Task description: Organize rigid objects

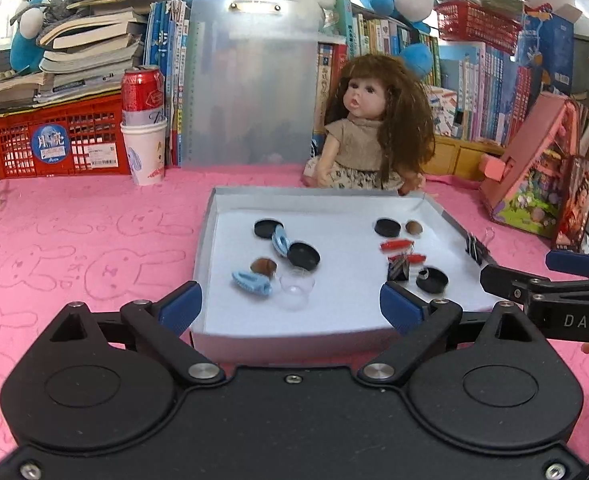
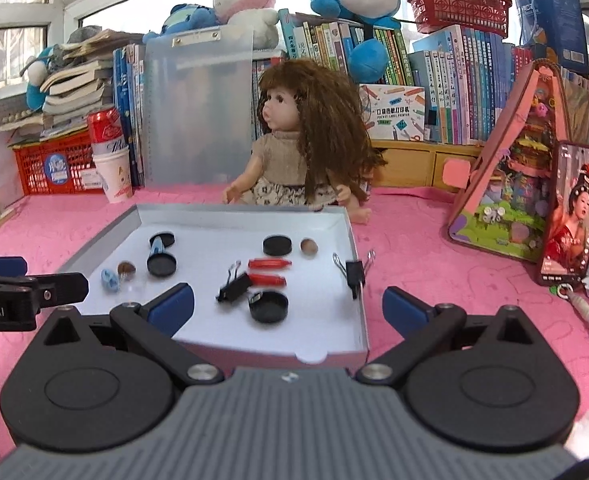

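A shallow white box lid (image 1: 210, 232) (image 2: 354, 248) lies on the pink cloth. In it lie several black caps (image 1: 303, 256) (image 2: 277, 245), two brown nuts (image 1: 263, 266) (image 2: 308, 246), blue clips (image 1: 251, 283) (image 2: 109, 279), red clips (image 1: 396, 245) (image 2: 268, 263), a black binder clip (image 2: 234, 286) and a clear cup (image 1: 296, 286). Another binder clip (image 1: 474, 249) (image 2: 354, 272) is clamped on the lid's right wall. My left gripper (image 1: 290, 310) is open and empty at the lid's near edge. My right gripper (image 2: 288, 310) is open and empty at the near right corner.
A doll (image 1: 368, 128) (image 2: 298, 144) sits behind the lid. A paper cup with a red can (image 1: 144, 136) (image 2: 112, 160), a red crate (image 1: 54, 140) and books line the back. A pink toy house (image 2: 514, 168) and a phone (image 2: 570, 212) stand at the right.
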`<action>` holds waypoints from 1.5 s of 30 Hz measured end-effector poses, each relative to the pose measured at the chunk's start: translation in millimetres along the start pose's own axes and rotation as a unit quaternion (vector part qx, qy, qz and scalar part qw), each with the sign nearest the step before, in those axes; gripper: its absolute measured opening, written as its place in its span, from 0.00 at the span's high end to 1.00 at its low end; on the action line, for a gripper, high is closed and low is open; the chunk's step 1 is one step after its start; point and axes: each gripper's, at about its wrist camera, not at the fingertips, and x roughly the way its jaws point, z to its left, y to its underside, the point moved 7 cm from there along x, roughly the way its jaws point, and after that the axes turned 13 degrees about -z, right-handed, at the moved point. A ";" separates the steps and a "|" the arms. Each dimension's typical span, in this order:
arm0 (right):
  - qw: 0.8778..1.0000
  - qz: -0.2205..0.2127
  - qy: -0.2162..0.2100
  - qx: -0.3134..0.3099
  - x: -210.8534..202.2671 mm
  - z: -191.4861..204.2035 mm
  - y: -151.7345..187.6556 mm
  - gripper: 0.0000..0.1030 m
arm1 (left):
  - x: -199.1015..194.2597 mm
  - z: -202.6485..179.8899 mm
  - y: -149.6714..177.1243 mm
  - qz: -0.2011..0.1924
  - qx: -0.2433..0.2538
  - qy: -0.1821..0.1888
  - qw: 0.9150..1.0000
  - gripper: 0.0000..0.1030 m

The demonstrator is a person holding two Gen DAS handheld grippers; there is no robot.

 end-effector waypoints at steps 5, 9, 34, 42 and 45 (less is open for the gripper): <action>1.000 0.006 0.000 -0.008 -7.0 1.0 11.5 0.00 | -6.6 -4.5 14.7 0.003 0.005 0.006 1.000 0.07; 1.000 0.016 0.008 -0.016 -7.1 2.8 23.3 0.00 | -4.5 -6.4 26.9 0.015 0.008 0.005 1.000 0.07; 0.997 0.066 0.025 -0.023 9.7 9.8 52.3 0.00 | 16.5 4.6 54.8 0.054 0.004 -0.027 0.998 0.07; 0.997 0.074 0.019 -0.034 15.5 17.1 53.3 0.00 | 23.2 1.6 58.0 0.064 0.019 -0.035 0.997 0.05; 0.996 0.078 0.022 -0.037 17.6 18.1 54.4 0.00 | 24.3 1.1 58.7 0.066 0.020 -0.034 0.997 0.04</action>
